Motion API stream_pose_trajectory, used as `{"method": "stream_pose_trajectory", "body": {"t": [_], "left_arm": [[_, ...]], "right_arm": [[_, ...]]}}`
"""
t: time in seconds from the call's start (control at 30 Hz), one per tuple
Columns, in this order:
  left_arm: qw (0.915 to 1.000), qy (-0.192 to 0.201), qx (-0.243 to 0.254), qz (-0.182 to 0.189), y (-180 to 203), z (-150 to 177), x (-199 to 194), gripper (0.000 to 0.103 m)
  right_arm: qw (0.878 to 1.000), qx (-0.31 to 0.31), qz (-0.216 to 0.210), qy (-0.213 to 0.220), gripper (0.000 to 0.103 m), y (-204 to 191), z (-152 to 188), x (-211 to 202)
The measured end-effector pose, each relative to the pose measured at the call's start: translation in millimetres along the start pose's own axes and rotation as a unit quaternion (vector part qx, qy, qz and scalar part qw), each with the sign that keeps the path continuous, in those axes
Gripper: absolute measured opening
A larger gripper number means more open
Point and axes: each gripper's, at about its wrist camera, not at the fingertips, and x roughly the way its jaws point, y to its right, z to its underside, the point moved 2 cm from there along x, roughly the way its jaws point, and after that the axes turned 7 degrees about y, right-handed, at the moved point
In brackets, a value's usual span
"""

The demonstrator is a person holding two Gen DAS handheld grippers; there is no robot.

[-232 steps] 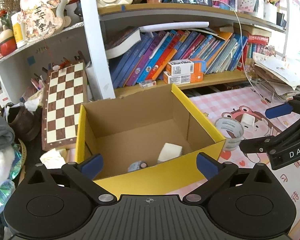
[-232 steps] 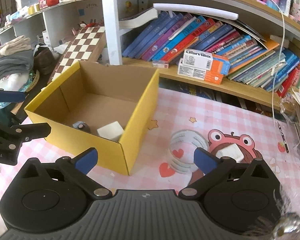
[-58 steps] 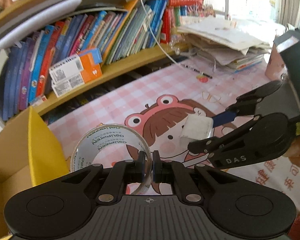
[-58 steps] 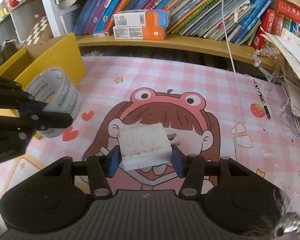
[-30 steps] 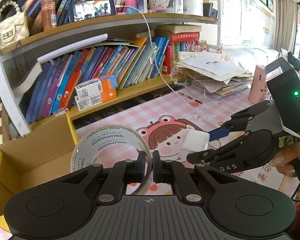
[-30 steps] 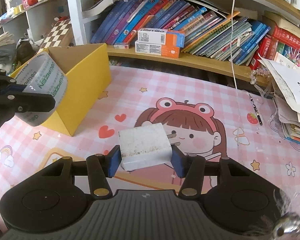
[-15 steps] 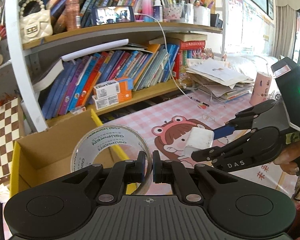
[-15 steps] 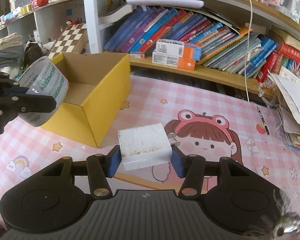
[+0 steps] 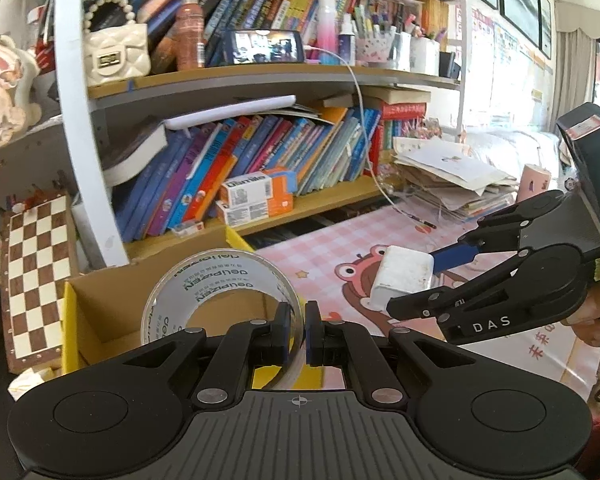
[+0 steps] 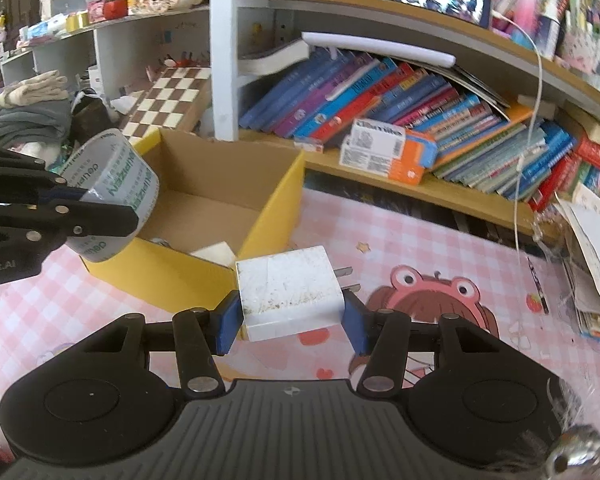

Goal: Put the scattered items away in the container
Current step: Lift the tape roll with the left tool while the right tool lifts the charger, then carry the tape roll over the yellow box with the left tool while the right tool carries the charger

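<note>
My left gripper [image 9: 297, 330] is shut on the wall of a clear tape roll [image 9: 216, 280] and carries it in the air above the near edge of the yellow cardboard box [image 9: 100, 312]. The right gripper [image 10: 292, 312] is shut on a white plug adapter [image 10: 288, 292], its metal prongs pointing right, just right of the box [image 10: 272, 208]. In the right wrist view the tape roll [image 10: 116, 184] hangs over the box's left corner. A white block [image 10: 216, 252] and a small grey item lie inside the box.
A pink checked mat with a cartoon girl [image 10: 440, 292] covers the table. Behind it stand shelves of books [image 9: 260, 160], an orange and white carton [image 10: 384, 148] and a chessboard [image 9: 36, 272]. Loose papers [image 9: 448, 176] pile up at the right.
Both grippers have moved left toward the box with their loads. The box now fills more of both views, and the tape roll sits over its edge.
</note>
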Motion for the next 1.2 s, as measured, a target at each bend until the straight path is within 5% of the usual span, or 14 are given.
{"method": "stream_pose_trajectory", "body": {"t": [0.57, 1.2], "left_arm": [[0.9988, 0.016, -0.029, -0.035, -50, 4, -9, 0.006], [0.9982, 0.001, -0.040, -0.045, -79, 9, 12, 0.006]], "right_arm": [[0.998, -0.045, -0.037, 0.013, 0.050, -46, -40, 25], [0.996, -0.065, -0.055, 0.002, 0.050, -55, -59, 58]]}}
